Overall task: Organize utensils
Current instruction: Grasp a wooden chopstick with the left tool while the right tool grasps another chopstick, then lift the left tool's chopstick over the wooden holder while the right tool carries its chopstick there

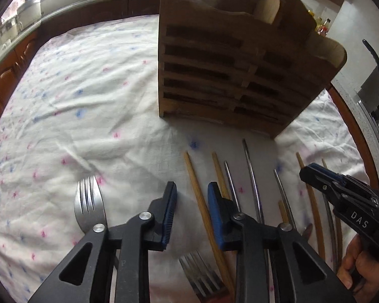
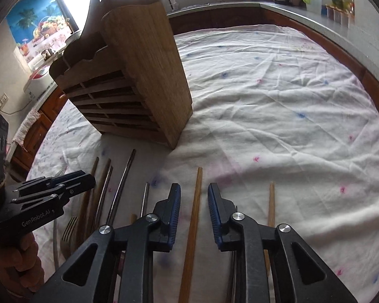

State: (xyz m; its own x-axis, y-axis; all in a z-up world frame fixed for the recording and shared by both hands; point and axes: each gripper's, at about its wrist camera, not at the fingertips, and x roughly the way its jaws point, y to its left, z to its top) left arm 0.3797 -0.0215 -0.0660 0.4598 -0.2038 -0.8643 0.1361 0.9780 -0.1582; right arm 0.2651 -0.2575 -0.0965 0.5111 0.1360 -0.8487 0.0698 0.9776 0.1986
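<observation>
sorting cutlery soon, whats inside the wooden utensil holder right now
In the wooden utensil holder, a pale rounded wooden piece pokes out of the top right compartment, and something pale and blurred shows in the left one. Lower down, the slats show only dark gaps, hiding the contents.

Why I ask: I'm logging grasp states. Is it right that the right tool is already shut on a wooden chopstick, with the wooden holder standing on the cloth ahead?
Not quite. In the right wrist view the right tool is open: a wooden chopstick lies on the cloth between its fingers, ungripped. The wooden holder does stand on the cloth ahead.
</observation>
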